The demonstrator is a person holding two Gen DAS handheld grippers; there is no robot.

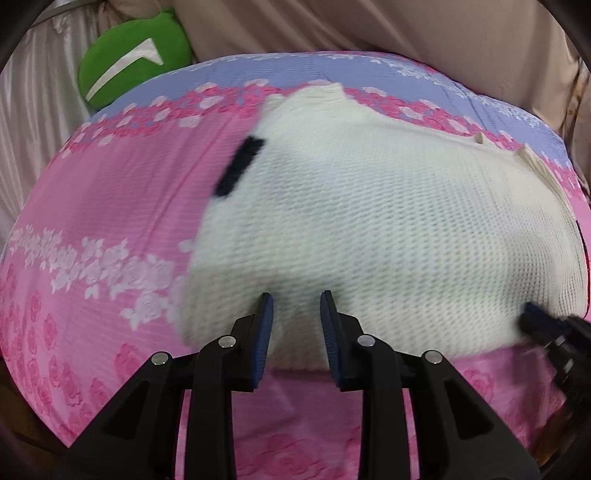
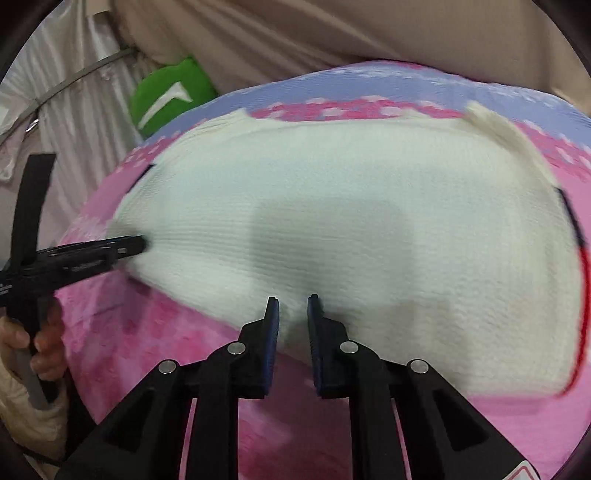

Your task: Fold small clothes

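Green plush cushion [image 1: 135, 61] with a white stripe sits at the far left, wedged against pale striped curtain fabric [image 1: 33, 122] and beige fabric [image 1: 424, 33] behind the bed.

Pink and lilac floral bedsheet [image 1: 110, 206] covers the bed and carries the work item.

Cream waffle-knit garment [image 1: 369, 229] lies spread flat on the bedsheet, centre to right in the left wrist view. A dark trim strip [image 1: 240, 166] shows at its left edge. In the right wrist view a dark strip and a red edge line [image 2: 583, 288] mark its right side, and a ribbed cream part [image 2: 506, 136] lies at its far right corner.

Left claw [image 1: 296, 301]: fingers parted, blue pads facing each other over the near hem of the garment, cloth visible in the gap. From the right wrist view the same claw reaches in from the left, its tip at the garment's left edge, with the person's left hand [image 2: 40, 343] on the grip. Whether it pinches cloth cannot be told; both frames are motion-blurred.

Right claw [image 2: 293, 304]: fingers set a narrow gap apart at the near hem, a small bunch of knit between the pads. Contact on both pads is not clear. In the left wrist view its tip appears blurred at the garment's near right corner.
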